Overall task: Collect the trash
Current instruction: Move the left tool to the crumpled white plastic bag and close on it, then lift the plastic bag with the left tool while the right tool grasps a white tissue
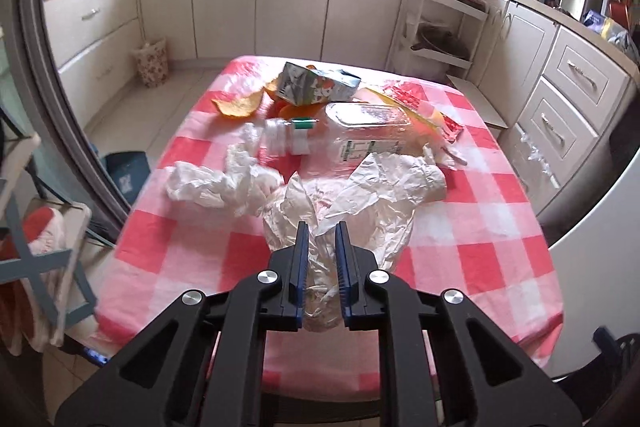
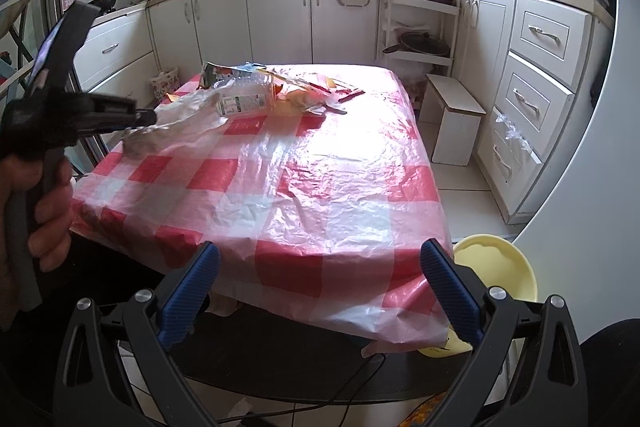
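The left gripper [image 1: 323, 227] is clamped on a crumpled white wrapper [image 1: 360, 195] just above the near table [image 1: 460, 247]. The thin paper could tear or slip free. The right gripper [image 2: 320, 263] hangs apart, empty, beyond the table's near edge.

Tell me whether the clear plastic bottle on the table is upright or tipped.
Tipped: the clear plastic bottle lies on its side on the checkered tablecloth, label facing up.

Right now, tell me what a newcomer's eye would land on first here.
The red-and-white checked plastic tablecloth fills both views. At its far end lies a heap of trash, with a clear plastic bottle and a printed carton. Nearer, the left hand-held gripper pinches crumpled white paper.
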Available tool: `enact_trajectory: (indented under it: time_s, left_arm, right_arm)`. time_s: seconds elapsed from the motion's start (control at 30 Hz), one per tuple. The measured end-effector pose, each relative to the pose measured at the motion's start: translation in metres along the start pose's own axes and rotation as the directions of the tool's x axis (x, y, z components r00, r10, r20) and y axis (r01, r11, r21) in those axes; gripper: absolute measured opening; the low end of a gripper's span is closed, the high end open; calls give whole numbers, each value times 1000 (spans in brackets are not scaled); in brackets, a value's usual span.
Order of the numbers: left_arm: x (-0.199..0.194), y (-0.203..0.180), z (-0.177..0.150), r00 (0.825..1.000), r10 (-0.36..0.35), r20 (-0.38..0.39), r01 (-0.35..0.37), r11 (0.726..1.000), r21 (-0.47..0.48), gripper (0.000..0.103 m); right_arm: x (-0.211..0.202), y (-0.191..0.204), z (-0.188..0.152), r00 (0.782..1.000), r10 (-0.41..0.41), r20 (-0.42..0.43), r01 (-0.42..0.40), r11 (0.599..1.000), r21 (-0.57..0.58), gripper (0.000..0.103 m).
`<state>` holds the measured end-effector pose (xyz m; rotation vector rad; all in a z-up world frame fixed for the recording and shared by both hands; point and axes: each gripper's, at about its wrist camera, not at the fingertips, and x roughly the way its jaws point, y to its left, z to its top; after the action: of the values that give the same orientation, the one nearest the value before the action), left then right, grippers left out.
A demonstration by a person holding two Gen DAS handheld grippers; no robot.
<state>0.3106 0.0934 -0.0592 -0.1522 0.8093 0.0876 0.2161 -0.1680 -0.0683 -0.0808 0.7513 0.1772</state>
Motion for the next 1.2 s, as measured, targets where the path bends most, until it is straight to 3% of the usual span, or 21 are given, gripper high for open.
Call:
enact_trajectory:
  time_s: [0.03,0.07,0.27,0.4,0.43,0.47,0.53,0.63,0.7,0.73,0.83,0.9,0.93,1.03,1.1,1.13,1.2]
  left_arm:
    - [-4,3,-1,1000,0,8,1,1000,-4,10]
    - [-7,5,-2,1000,2,14,-2,1000,-9,0]
    - [-18,26,-3,999,15,40,-12,998,-65,0]
    - [-6,32,-7,998,-65,-27,63,996,-69,1]
    - [0,30,-8,995,-83,-51,80,995,-59,14]
    - [4,26,-10,994,-87,-65,84,995,-46,46]
    - [9,13,-11,999,-17,-44,17,1000,13,86]
    - [31,-12,-12,994,79,-81,-69,991,114,87]
    - [60,-26,-18,977,128,-170,-100,981,165,81]
    - [72,-31,-23,968,128,-216,-89,980,179,59]
    - [70,-38,-22,974,51,-220,-14,986,165,14]
    - [63,-36,-21,980,36,-195,-5,988,156,12]
    - [51,-32,-17,986,-23,-167,44,992,122,11]
    - [1,-13,-5,995,-103,7,102,992,74,11]
    - [-27,7,-1,990,-77,120,75,997,25,11]
    - [-43,23,-1,981,-17,191,23,999,-30,11]
    - [-55,49,-1,966,75,247,-46,992,-120,11]
  right_arm:
    - [0,1,1,1000,4,-1,-4,1000,-5,96]
    - [0,2,2,1000,8,-1,-8,1000,-9,96]
    - [7,18,12,1000,23,11,-22,997,-73,96]
    - [14,30,17,999,43,7,-42,995,-93,96]
    - [17,32,17,999,50,2,-50,994,-95,96]
    - [19,34,16,998,55,-4,-55,994,-97,96]
    - [23,37,14,998,61,-19,-63,993,-101,96]
    - [29,40,11,997,71,-38,-75,992,-102,96]
    - [31,40,10,996,72,-43,-76,992,-104,96]
    - [31,39,10,997,72,-43,-76,992,-103,96]
    - [30,32,12,997,69,-37,-72,994,-84,96]
    - [32,29,14,997,68,-37,-71,995,-71,96]
    - [33,28,16,997,71,-39,-73,995,-67,96]
    - [35,31,20,995,90,-38,-92,994,-60,96]
    - [38,42,30,992,124,-22,-126,989,-79,96]
    - [40,49,36,990,138,-11,-139,986,-94,96]
    - [46,67,49,984,180,12,-178,976,-124,96]
